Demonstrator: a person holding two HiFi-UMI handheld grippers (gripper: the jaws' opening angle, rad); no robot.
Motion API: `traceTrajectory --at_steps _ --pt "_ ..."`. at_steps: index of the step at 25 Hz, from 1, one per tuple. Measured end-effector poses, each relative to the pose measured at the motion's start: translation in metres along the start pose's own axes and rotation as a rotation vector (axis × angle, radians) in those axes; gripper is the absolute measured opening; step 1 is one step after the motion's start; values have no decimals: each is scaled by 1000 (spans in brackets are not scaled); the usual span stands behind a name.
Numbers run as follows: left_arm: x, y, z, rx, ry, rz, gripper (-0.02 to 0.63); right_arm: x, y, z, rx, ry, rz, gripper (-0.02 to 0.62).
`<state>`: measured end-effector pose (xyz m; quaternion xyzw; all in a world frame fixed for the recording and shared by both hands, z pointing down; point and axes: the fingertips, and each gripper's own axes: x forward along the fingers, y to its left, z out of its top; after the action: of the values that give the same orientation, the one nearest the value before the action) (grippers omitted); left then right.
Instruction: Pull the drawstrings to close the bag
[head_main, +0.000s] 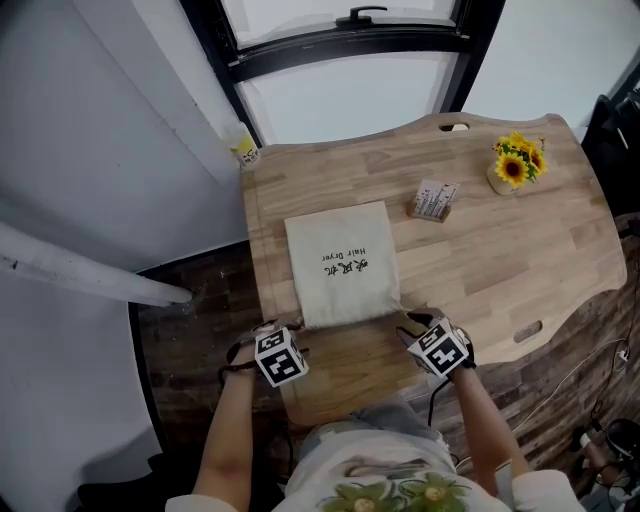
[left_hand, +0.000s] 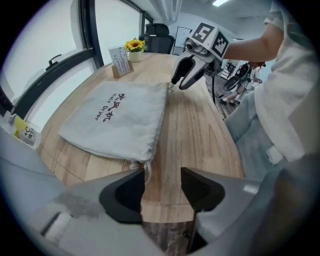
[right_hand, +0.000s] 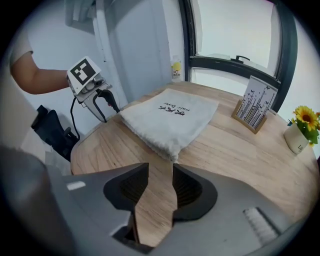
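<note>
The left gripper (left_hand: 162, 172) has its jaws parted, with only bare wood of the table (left_hand: 190, 130) between them. A drawstring (left_hand: 146, 169) hangs from the bag's near corner just beside the tip of the jaw at 9 o'clock; whether it touches that jaw cannot be told. The bag (left_hand: 120, 117) lies flat at 11 o'clock from these jaws.

The right gripper (right_hand: 161, 167) is also released, its gap narrower and holding nothing but table wood. The other near corner of the bag lies at 12 o'clock, just ahead of the jaw tips.

From the head view, the bag sits flat near the middle of the table, its gathered edge toward the person. The left gripper is at 7 o'clock from the bag and the right at 5 o'clock, each near a corner. A card stand (head_main: 433, 200) stands at 2 o'clock from the bag, with sunflowers (head_main: 517, 163) beyond it the same way. A bottle (head_main: 243, 150) stands at 11 o'clock, at the table's far corner.
</note>
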<state>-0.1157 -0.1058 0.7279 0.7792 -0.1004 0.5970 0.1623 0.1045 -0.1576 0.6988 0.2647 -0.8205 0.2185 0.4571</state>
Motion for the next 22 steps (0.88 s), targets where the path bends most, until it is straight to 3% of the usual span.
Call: traceTrajectory --at_steps 15,19,22 --pt "20 3 3 -40 -5 -57 224 33 -11 -2 11 64 8 156" --pt "21 6 3 -66 -15 -44 222 32 -19 -4 78 57 -13 58" --pt "21 17 2 -64 -22 13 149 30 -20 -4 89 67 5 24"
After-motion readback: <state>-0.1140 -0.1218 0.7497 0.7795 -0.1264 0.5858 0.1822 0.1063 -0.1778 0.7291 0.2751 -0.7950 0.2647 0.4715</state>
